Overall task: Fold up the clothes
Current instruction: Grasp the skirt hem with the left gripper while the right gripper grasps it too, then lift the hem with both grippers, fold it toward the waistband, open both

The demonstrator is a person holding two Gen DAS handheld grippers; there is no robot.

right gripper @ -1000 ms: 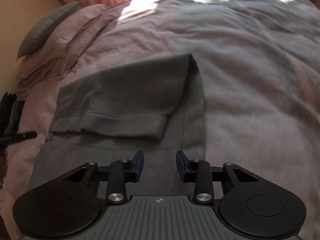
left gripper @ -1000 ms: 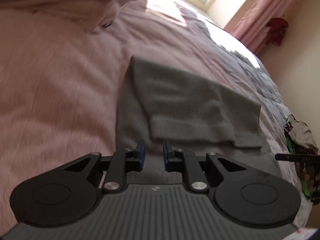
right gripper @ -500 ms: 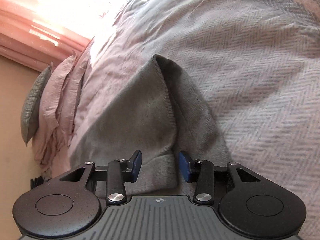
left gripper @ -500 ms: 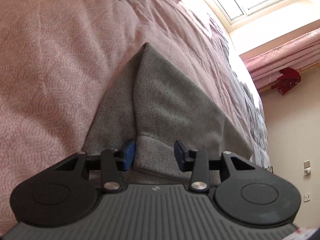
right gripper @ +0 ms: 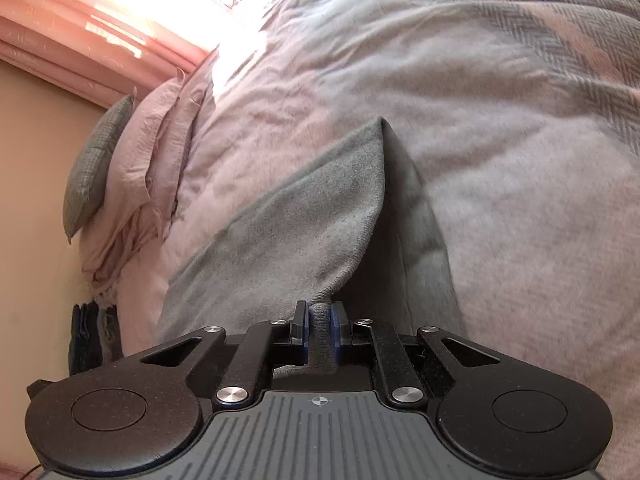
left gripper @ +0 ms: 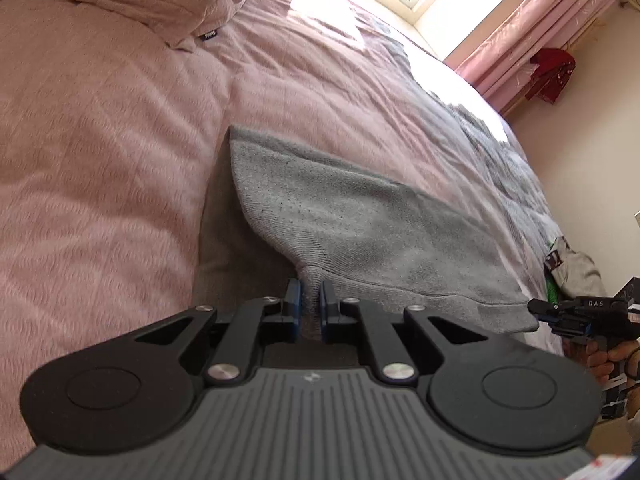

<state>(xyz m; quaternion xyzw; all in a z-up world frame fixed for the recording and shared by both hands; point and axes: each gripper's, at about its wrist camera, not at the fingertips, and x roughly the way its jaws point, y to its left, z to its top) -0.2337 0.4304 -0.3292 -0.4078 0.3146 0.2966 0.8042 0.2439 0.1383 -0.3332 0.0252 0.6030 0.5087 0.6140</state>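
The fingers [left gripper: 294, 296] of the left gripper [left gripper: 309, 300] have just closed and now clamp a bunched corner of the grey sweater [left gripper: 360, 232]'s ribbed hem. The right gripper [right gripper: 319, 322] has done the same at the other corner, its jaws having just been closing, with a roll of grey knit squeezed between them. A moment ago both pairs stood apart, straddling the hem; now the cloth is pinched and its edge peaks up off the layer beneath. The sweater lies on the bed [left gripper: 100, 140], partly folded, on the pink cover. To my eye the grasp is made and the next fold can begin: carrying the hem up and over towards the far end.
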